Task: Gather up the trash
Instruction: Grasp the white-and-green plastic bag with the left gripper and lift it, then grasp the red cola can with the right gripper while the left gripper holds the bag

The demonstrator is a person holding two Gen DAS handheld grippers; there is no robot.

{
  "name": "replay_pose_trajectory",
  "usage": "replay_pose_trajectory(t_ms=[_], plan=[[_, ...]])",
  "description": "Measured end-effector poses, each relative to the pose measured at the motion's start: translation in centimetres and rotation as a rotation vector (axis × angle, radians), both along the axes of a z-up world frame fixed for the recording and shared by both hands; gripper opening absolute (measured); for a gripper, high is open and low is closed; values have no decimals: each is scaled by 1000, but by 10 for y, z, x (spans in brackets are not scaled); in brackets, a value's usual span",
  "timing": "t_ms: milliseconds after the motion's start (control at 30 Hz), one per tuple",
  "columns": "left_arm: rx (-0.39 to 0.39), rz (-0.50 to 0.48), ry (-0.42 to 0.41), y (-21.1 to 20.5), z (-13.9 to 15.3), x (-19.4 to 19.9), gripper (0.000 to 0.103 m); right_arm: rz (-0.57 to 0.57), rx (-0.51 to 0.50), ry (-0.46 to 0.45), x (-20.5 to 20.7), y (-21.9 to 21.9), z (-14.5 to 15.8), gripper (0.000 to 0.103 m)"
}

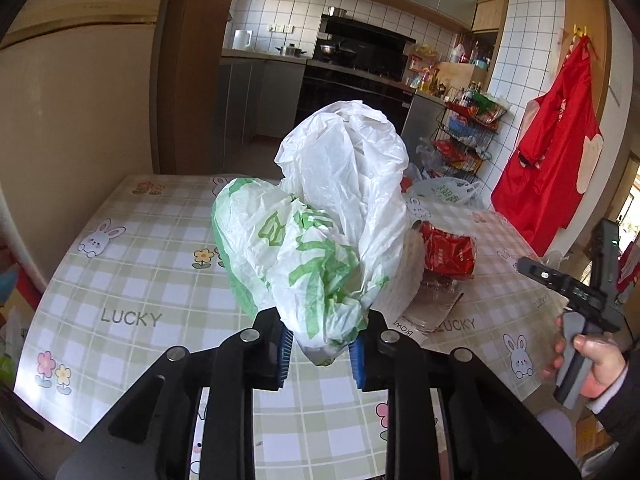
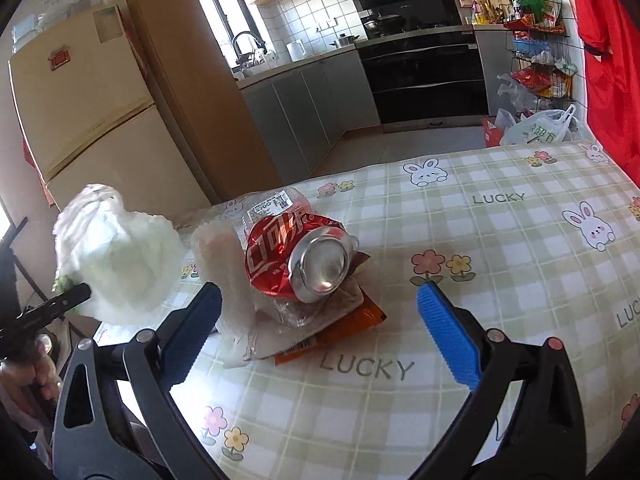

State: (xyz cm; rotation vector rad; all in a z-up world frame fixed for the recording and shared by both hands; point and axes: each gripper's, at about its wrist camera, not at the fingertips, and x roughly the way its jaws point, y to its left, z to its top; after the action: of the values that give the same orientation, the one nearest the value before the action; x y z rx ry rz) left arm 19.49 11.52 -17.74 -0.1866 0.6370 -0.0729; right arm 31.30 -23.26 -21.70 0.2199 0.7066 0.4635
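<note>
Left gripper [image 1: 322,346]: pads clamped on bunched white-and-green bags [image 1: 316,224], lifted clear of the table [image 1: 132,280]. Right gripper [image 2: 320,332]: jaws wide apart, nothing between, just before 1 crushed can [image 2: 298,258] lying on clear wrap and an orange wrapper [image 2: 352,322].

Two hand-held grippers of matching build: the left hand-held gripper [image 1: 322,350] has black linkage arms joined by round silver pivot pins, with slotted cut-outs in the outer arms, and short fingers faced with ribbed blue pads [image 1: 356,362]. The right hand-held gripper [image 2: 320,332] shows the same black frame, silver and reddish rivets, and long ridged blue pads [image 2: 448,340]. Seen from the left wrist, its black body has a grey trigger handle, held by the person's right hand [image 1: 596,364] in a dark sleeve with a white cuff.
</note>
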Motion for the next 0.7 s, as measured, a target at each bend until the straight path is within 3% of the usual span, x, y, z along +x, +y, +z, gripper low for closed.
replay_pose_trajectory(t_ms=[100,233,400,567,633,700], plan=[[-27,4,-34,8,9,-23,23,12,-2,38,23,17,-7,90],[-83,34,-41,19,11,-45,23,-47,110,164,59,21,-27,84],[-138,50,-16,27,2,-65,23,-105,176,240,82,26,-46,76],[-220,-53,-12,11,-5,-82,23,-115,179,293,87,35,-54,63],[-246,-84,-17,4,-6,-87,23,-112,170,298,85,37,-54,52],[-265,-102,-15,-2,-8,-90,23,-125,169,289,81,34,-51,52]])
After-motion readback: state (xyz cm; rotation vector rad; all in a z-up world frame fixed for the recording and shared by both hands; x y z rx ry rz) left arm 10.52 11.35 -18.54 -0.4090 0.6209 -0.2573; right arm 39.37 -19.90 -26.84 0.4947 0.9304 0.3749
